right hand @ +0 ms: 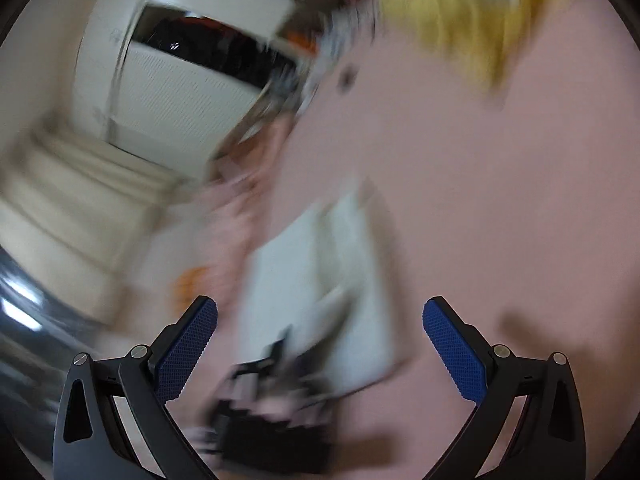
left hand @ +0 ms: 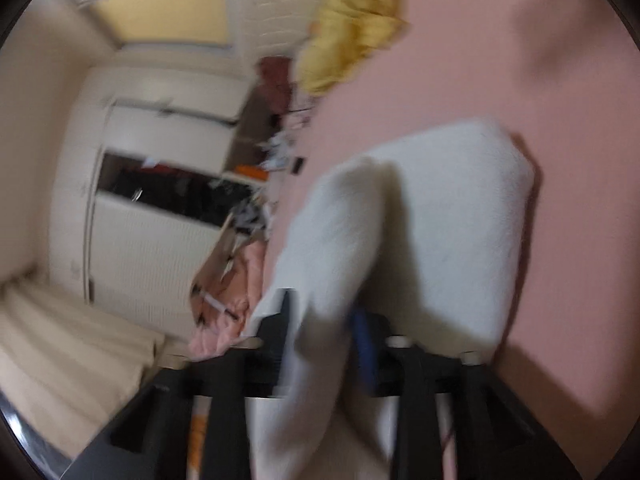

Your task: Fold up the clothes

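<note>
With an edge of the white garment (left hand: 420,216) clamped in the left gripper (left hand: 320,332) while the rest lies on the pink bed (left hand: 560,80), the held edge is best carried over squarely, the right gripper (right hand: 320,332), fingers spread wide and empty, being free to steady it.

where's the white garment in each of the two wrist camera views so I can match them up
Left wrist view: the white garment fills the centre and lower middle, lying on the pink sheet, its near part pinched in the left gripper.
Right wrist view: it is a blurred white patch in the lower centre, ahead of the open right gripper.
Shared landmark: the yellow clothing at the top of both views.
</note>
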`<state>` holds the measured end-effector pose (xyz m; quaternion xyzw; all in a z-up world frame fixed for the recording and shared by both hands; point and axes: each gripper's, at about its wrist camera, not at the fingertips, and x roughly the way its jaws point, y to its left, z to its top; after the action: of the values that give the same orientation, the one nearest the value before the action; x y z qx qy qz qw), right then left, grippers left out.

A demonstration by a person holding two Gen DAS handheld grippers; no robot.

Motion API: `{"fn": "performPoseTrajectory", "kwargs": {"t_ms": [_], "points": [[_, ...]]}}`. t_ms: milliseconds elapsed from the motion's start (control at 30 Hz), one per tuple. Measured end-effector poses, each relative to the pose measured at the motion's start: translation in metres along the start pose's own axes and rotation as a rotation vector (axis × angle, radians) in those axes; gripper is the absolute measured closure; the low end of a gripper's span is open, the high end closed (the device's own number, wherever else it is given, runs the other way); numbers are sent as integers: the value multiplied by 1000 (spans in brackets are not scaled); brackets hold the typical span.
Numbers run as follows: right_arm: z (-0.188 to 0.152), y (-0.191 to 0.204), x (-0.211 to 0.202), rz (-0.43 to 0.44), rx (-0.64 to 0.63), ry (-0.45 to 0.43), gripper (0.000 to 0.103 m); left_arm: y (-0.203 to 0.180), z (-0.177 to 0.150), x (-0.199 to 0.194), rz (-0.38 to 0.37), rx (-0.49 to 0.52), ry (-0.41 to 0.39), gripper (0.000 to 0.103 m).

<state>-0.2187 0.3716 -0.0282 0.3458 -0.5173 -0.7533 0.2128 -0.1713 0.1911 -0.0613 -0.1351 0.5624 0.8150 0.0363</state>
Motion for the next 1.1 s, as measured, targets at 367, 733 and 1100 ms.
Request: {"fn": "performPoseTrajectory", "kwargs": {"t_ms": [367, 733, 1100], "points": [[6, -29, 131, 28, 216, 244, 0, 68, -76, 26, -244, -337, 234, 30], [19, -23, 127, -26, 142, 245, 79, 87, -91, 44, -339, -508, 219, 41], [-14, -69, 61, -171, 206, 94, 79, 77, -99, 58, -384, -602, 302, 41]]}}
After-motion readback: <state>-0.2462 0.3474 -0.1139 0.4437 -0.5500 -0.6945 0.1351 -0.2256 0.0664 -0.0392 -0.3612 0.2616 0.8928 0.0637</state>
